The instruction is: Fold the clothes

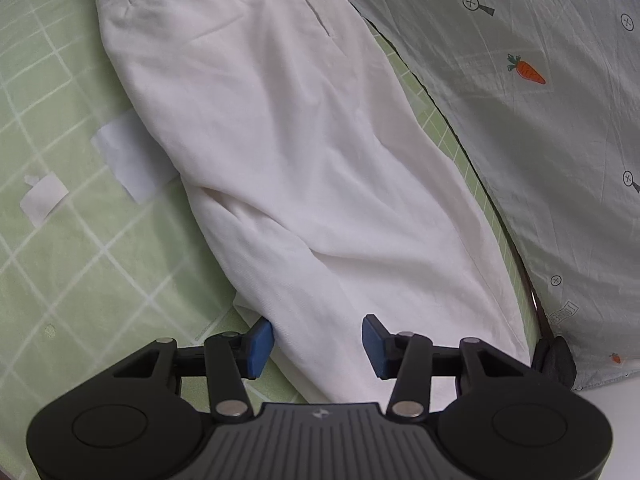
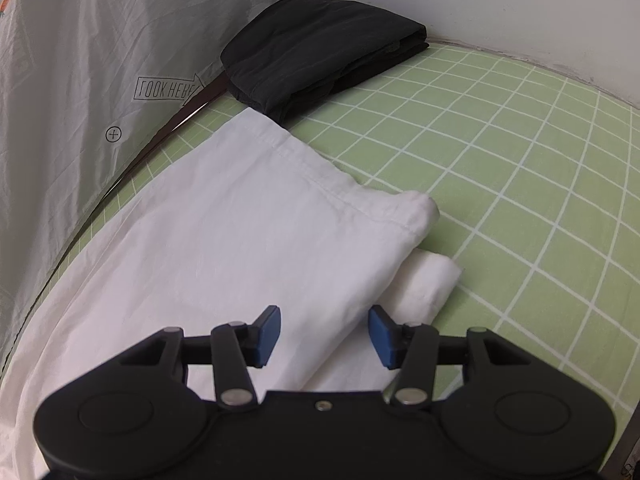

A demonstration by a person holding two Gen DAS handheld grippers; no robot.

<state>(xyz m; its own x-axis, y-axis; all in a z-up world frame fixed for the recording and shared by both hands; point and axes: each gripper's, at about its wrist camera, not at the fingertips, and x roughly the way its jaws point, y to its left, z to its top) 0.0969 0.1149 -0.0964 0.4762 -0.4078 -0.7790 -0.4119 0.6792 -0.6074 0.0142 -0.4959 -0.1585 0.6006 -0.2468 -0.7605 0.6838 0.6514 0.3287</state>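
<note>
Across the centre of both frames lie the white trousers [image 1: 304, 168] lengthwise on the green checked sheet [image 1: 60, 264], left gripper [image 1: 318, 346] and right gripper [image 2: 324, 336] jaws apart over the cloth, pinching nothing, so the next fold likely calls for closing on its edges.

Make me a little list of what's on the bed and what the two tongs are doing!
surface: green checked sheet
main garment: white trousers, laid flat, legs stacked
hem end: cuffs, lower leg sticking out underneath
already folded: black garment, by the wall
beside it: grey carrot-print cover
extras: white paper scraps
left tongs: open, over the trousers' edge
right tongs: open, over the leg edge, not pinching
</note>
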